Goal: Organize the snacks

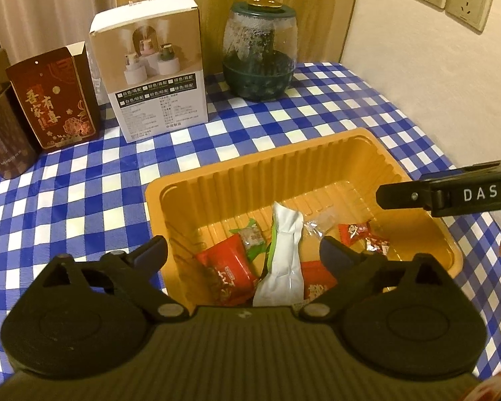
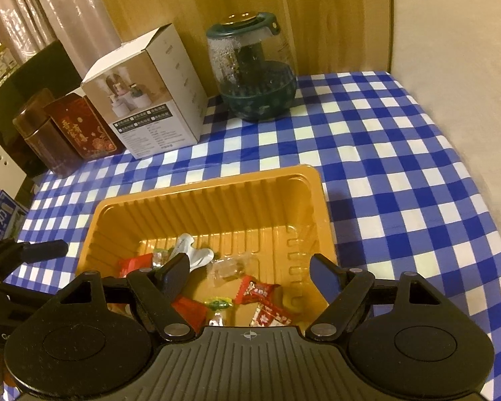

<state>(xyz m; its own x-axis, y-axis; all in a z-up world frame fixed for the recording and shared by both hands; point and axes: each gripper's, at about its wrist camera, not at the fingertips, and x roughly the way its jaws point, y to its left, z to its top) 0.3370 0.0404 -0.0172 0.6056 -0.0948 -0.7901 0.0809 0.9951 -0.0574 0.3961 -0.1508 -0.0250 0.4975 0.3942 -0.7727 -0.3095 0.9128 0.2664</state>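
Note:
An orange plastic tray point(image 1: 284, 173) point(image 2: 217, 207) sits on the blue-and-white checked cloth and holds several wrapped snacks. Among them are a long white packet point(image 1: 284, 250) point(image 2: 197, 250), red packets point(image 1: 230, 267) point(image 2: 190, 310), a red candy point(image 1: 357, 232) point(image 2: 257, 290), a green-wrapped sweet point(image 1: 250, 239) point(image 2: 220, 302) and a clear wrapper point(image 1: 317, 225) point(image 2: 230, 267). My left gripper point(image 1: 243, 250) hovers open over the tray's near left part, pads touching nothing. My right gripper point(image 2: 248, 267) is open above the tray's near right part and holds nothing. In the left wrist view its black body point(image 1: 451, 193) reaches in from the right.
Along the back stand a white product box point(image 1: 157, 77) point(image 2: 150, 100), a glass jar with a green lid point(image 1: 260, 53) point(image 2: 254, 73), a red tin point(image 1: 53, 100) point(image 2: 80, 127) and a dark cylinder point(image 1: 3, 140). A wall with sockets point(image 1: 451, 0) borders the right. A milk carton point(image 2: 0, 220) stands far left.

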